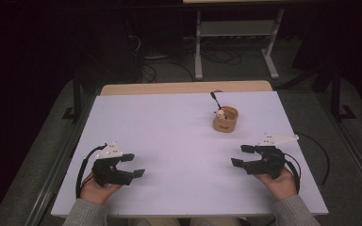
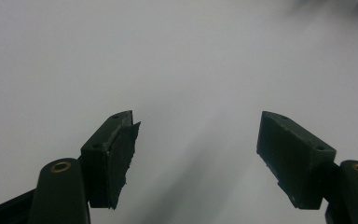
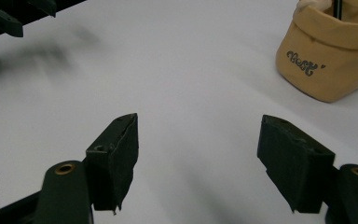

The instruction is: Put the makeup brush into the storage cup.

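Right gripper (image 1: 243,156) sits low over the white table (image 1: 169,141) at its near right, jaws spread wide with nothing between them, pointing in toward the middle, the hand (image 1: 283,181) cupping it from behind. Left gripper (image 1: 133,165) mirrors it at the near left, jaws equally apart and empty, its hand (image 1: 96,188) underneath. The tan pouch (image 1: 226,119) stands farther back on the table, well apart from both, a dark stick (image 1: 215,100) poking out of it.

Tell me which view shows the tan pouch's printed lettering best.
The right gripper view: the tan pouch sits close at upper right, its dark script lettering facing the camera. The high view shows the whole pouch, small, with a dark stick poking out, lettering unreadable. The left gripper view looks at bare table.
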`<move>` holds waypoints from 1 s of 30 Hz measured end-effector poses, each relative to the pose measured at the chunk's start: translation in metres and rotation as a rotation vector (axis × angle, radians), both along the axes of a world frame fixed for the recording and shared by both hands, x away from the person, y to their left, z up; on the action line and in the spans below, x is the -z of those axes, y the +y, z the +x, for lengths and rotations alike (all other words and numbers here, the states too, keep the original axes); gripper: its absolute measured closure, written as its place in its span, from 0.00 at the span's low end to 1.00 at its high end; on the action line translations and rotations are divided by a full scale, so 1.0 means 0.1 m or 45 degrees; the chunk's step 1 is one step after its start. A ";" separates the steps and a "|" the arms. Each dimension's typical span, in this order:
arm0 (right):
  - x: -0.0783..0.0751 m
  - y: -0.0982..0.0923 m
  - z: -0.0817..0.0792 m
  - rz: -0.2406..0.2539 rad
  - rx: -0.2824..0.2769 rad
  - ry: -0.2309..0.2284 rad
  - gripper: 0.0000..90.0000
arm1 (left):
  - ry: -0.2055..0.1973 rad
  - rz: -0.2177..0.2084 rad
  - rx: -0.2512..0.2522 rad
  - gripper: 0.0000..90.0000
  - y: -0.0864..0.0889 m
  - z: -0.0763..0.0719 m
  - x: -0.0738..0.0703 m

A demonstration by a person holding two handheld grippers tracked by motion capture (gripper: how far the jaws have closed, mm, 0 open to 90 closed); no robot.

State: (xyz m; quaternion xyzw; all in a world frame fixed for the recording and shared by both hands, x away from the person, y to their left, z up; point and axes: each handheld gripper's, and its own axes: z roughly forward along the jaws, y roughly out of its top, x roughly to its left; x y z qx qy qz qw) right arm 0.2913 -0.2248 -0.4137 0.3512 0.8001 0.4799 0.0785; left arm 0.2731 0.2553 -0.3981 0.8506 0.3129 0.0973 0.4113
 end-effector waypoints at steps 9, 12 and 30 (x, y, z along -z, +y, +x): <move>0.10 0.01 -0.05 0.006 0.004 0.020 0.28 | 0.012 0.006 0.006 0.29 -0.02 -0.01 0.05; 0.12 0.03 -0.07 0.003 0.001 0.014 0.28 | 0.021 0.010 0.011 0.29 -0.02 -0.01 0.06; 0.17 0.01 -0.09 -0.011 -0.002 0.028 0.25 | 0.030 0.003 0.023 0.28 -0.02 -0.02 0.10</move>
